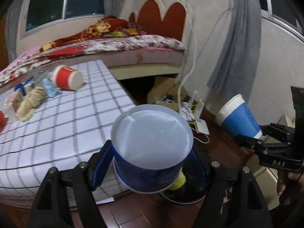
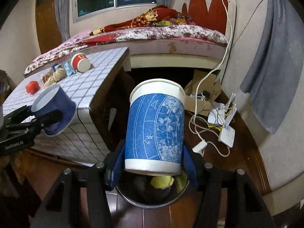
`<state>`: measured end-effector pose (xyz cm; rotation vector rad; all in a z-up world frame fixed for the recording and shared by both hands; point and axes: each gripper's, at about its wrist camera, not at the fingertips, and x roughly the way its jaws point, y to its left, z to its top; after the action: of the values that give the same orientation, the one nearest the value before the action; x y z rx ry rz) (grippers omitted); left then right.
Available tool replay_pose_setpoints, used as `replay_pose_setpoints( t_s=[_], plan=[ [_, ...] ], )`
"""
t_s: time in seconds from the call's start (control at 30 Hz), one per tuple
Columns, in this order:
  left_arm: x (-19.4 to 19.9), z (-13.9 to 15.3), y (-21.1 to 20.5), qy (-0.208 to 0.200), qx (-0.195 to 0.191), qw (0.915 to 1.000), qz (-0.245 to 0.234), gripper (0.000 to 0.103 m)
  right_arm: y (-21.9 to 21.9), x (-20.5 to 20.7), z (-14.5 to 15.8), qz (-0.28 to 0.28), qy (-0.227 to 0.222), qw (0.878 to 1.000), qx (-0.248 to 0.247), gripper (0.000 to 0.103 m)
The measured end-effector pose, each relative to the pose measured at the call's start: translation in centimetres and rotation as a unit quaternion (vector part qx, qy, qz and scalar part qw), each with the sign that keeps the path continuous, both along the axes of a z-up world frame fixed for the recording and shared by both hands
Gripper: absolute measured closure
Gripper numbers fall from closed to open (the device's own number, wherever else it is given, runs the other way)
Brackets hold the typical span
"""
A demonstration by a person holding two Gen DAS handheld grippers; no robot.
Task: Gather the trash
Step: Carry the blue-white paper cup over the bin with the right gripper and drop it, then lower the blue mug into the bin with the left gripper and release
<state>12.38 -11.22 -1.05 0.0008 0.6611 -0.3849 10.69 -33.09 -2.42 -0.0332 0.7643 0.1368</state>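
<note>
My left gripper [image 1: 152,168] is shut on a dark blue paper cup [image 1: 150,133] with a white inside, tilted with its mouth toward the camera. Under it lies a round dark bin [image 1: 182,198] holding yellow trash [image 1: 179,180]. My right gripper [image 2: 153,164] is shut on a tall blue-patterned paper cup [image 2: 154,127], upright just above the same bin [image 2: 152,204]. In each view the other gripper and its cup show too: the right gripper [image 1: 252,138] with the tall cup [image 1: 238,117], the left gripper [image 2: 47,122] with the dark blue cup [image 2: 55,106].
A low table with a grid cloth [image 1: 62,125] stands left of the bin. On it lie a red paper cup [image 1: 67,77], a beige crumpled wad [image 1: 30,102], a light blue wrapper [image 1: 49,87] and a red ball [image 2: 32,87]. A router and cables [image 2: 226,131] lie on the wooden floor to the right, a bed behind.
</note>
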Motion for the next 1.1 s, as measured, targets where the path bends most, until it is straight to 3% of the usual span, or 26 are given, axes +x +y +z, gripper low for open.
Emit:
replay_pose_setpoints(
  t_s=[0.47,0.73,0.77,0.87,0.93,1.1],
  plan=[
    [-0.5,-3.2,-4.8,0.042,0.005,0.9980,-0.048,0.027,-3.3,-1.4,-4.8,-0.014,0.061,0.998,-0.004,0.044],
    [0.9,-5.3,-6.2,0.074,-0.003,0.9949,-0.069,0.026,-3.1,1.3,-7.8,0.010,0.091,0.996,-0.009,0.043],
    [1.3,-5.7,-6.6,0.086,-0.015,0.9928,-0.082,0.025,-2.8,1.8,-8.4,0.017,0.095,0.995,-0.019,0.042],
    [2.3,-7.4,-7.3,0.119,-0.003,0.9903,-0.072,0.005,-2.6,3.1,-10.4,-0.003,0.097,0.992,-0.078,0.001],
    [2.6,-8.3,-7.1,0.134,0.002,0.9891,-0.062,0.003,-3.4,3.8,-11.3,-0.016,0.113,0.990,-0.078,0.001],
    [2.1,-9.4,-5.9,0.136,0.023,0.9898,-0.035,0.001,-4.2,3.9,-11.2,-0.031,0.103,0.990,-0.091,0.001]
  ],
)
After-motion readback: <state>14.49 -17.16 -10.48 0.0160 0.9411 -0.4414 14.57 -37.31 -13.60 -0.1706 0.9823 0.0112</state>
